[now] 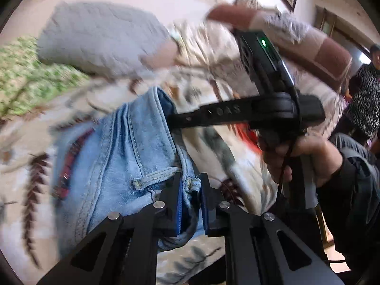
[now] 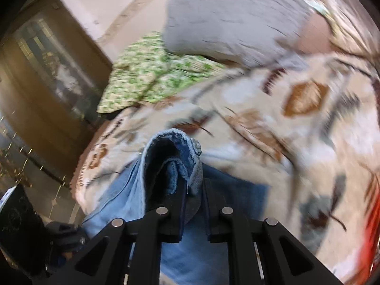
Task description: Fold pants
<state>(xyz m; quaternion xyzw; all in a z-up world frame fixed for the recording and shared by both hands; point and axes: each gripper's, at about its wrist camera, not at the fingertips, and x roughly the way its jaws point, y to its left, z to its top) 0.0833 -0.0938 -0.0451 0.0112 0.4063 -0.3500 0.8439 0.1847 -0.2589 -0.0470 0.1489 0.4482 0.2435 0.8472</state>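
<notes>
1. Pants of light blue denim hang in the left wrist view above the bed with its leaf-patterned cover; the left gripper has its fingers clenched on the waistband beside a belt loop. The right gripper reaches in from the side, carried by a hand, and its tips bite the denim edge further along. To do this step well, I judge that both pinches should stay firm and the stretch of fabric between them taut, so the layers do not slide apart

2. In the right wrist view the right gripper has its fingers clamped on a bunched hem or edge of the pants, which rises in a fold ahead of them while more denim trails below toward the bed. A grey pillow and a green printed cloth lie well beyond. Blur hides fine detail. My advice: lay the fold down on bare cover, edges matched, clear of the pillow, and let go only once the cloth rests flat
</notes>
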